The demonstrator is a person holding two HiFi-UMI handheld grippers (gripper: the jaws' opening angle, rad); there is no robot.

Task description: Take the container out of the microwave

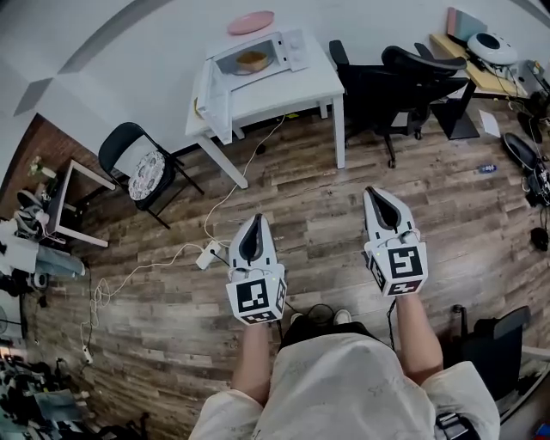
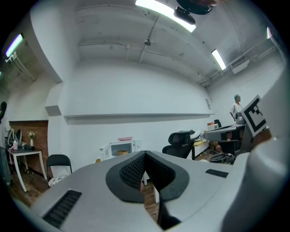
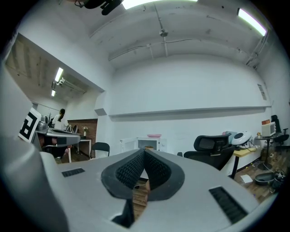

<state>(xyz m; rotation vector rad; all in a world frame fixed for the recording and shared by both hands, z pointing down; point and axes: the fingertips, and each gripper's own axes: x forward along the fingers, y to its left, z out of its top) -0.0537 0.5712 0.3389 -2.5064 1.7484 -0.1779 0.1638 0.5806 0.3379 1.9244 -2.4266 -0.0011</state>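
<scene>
Across the wood floor [image 1: 326, 215], well away from the person, a white table [image 1: 296, 88] stands against the wall with a microwave [image 1: 273, 53] on it. The door [image 1: 215, 96] hangs open at the microwave's left side in the head view. Inside sits the container [image 1: 252, 60], round and orange-brown, untouched and far from both grippers. A pink plate [image 1: 251, 22] lies on top of the microwave.

The left gripper [image 1: 255, 225] and the right gripper [image 1: 375, 196] are held out level side by side, well apart from each other, both pointing toward the table. Each gripper view shows the ribbed black pads meeting at the tips, so both pairs of jaws are pressed together with nothing between them. Past the tips, each view looks at the microwave in the distance, with the container a small brown spot in its opening.

A black folding chair [image 1: 137, 163] stands left of the table and a black office chair [image 1: 404, 82] right of it. A white cable runs from the table down across the floor to a power strip [image 1: 209, 254] just left of the left gripper.
</scene>
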